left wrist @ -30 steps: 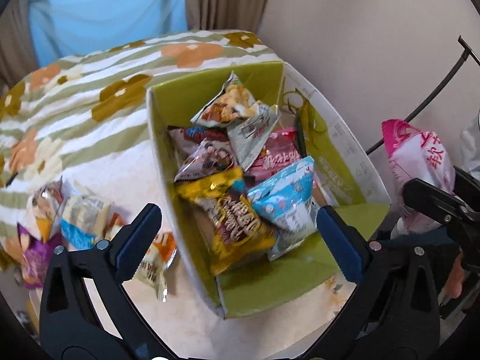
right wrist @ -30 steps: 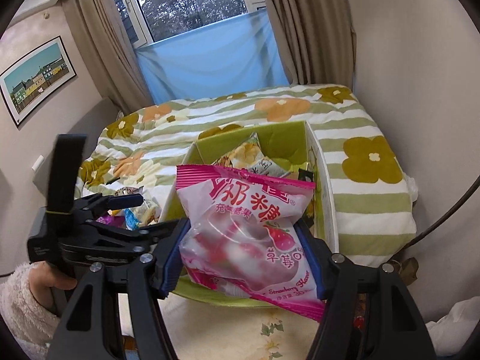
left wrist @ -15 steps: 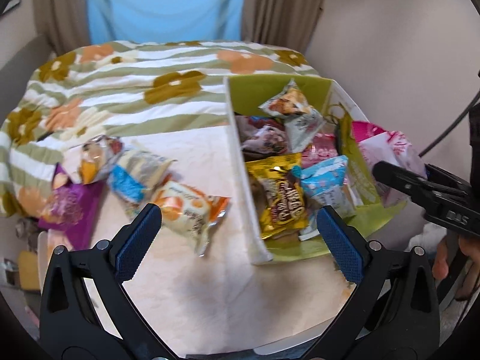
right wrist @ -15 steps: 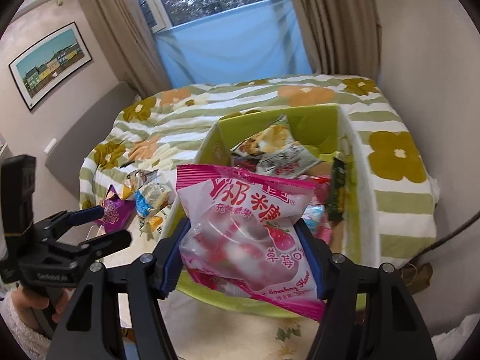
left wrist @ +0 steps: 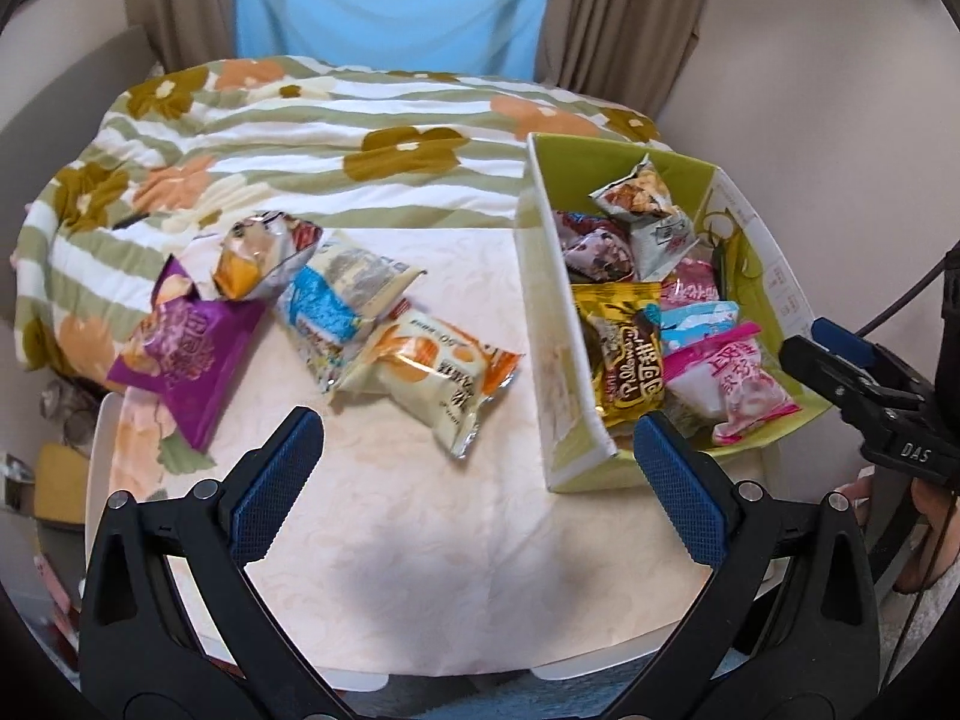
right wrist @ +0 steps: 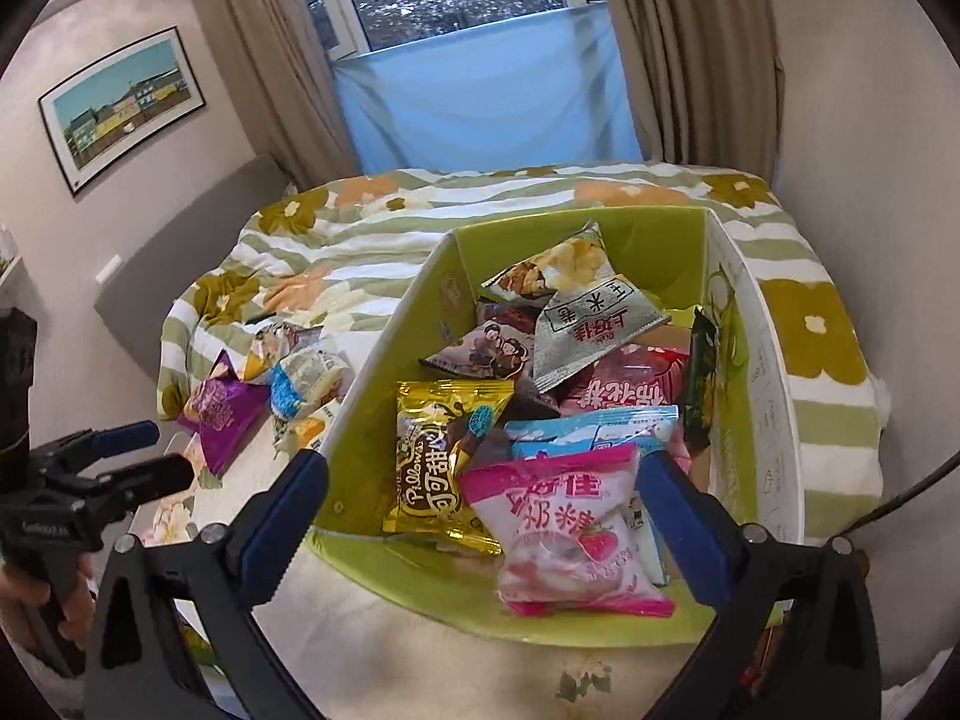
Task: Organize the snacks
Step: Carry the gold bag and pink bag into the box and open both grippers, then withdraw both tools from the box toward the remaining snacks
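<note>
A green cardboard box (left wrist: 555,324) (right wrist: 372,414) holds several snack bags. A pink strawberry candy bag (right wrist: 564,534) (left wrist: 729,381) lies at its near end beside a gold Pillows bag (right wrist: 441,462) (left wrist: 627,354). My right gripper (right wrist: 483,507) is open and empty just above the box's near end; it also shows in the left wrist view (left wrist: 840,354). My left gripper (left wrist: 474,480) is open and empty over the table, near an orange-and-white bag (left wrist: 429,378). A blue-white bag (left wrist: 336,300), a purple bag (left wrist: 186,354) and a silver-orange bag (left wrist: 258,255) lie farther left.
The white table (left wrist: 390,516) carries a pale floral cloth. A bed with a green-striped flower quilt (left wrist: 300,138) lies beyond it. A wall stands right of the box. Curtains and a window are at the back.
My right gripper has opened and let go of the pink candy bag, which now lies in the box. My left gripper has swung left, from the box to the loose bags.
</note>
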`<state>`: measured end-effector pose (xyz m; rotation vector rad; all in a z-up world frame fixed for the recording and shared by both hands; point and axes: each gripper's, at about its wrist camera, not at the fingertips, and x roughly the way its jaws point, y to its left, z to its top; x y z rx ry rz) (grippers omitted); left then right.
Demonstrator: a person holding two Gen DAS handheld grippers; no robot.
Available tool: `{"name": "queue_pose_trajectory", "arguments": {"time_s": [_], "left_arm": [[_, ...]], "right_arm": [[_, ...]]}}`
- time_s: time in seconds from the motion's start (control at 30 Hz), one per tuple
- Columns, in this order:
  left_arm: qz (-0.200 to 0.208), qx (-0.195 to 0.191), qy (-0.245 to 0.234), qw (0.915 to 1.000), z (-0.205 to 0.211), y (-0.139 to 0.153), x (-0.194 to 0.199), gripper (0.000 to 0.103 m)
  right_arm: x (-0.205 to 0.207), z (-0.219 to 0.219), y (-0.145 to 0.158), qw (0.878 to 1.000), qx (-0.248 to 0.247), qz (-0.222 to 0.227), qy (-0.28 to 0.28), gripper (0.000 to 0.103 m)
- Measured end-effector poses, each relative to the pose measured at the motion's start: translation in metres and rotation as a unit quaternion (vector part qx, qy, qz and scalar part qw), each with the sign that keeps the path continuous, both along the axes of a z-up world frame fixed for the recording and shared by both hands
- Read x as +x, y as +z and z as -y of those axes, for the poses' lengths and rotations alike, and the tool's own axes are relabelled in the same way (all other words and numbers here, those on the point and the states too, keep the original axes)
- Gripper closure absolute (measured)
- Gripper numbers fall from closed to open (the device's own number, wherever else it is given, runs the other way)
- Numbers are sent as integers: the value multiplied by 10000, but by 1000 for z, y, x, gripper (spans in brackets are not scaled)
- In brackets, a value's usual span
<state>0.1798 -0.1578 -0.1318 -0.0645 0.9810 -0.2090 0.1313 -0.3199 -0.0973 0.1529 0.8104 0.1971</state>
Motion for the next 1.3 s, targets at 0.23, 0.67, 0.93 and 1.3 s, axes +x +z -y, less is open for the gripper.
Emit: {"name": "queue_pose_trajectory", "arguments": {"time_s": [0.23,0.67,0.93,1.3], "left_arm": [[59,61,240,9997,-22,7,-14,1],[204,-140,893,9957,-134,17,-14,1],[-34,39,690,9976,-195,2,27,1],[-597,193,-133,9979,-231,-50,102,1]], "right_arm": [[-6,-17,18,9992,-317,117,224,0],[3,-111,50,9945,-320,576,812,0],[32,-169,36,9961,-213,371,775,0],[79,-228,-15,9988,-60,-436,210,0]]}}
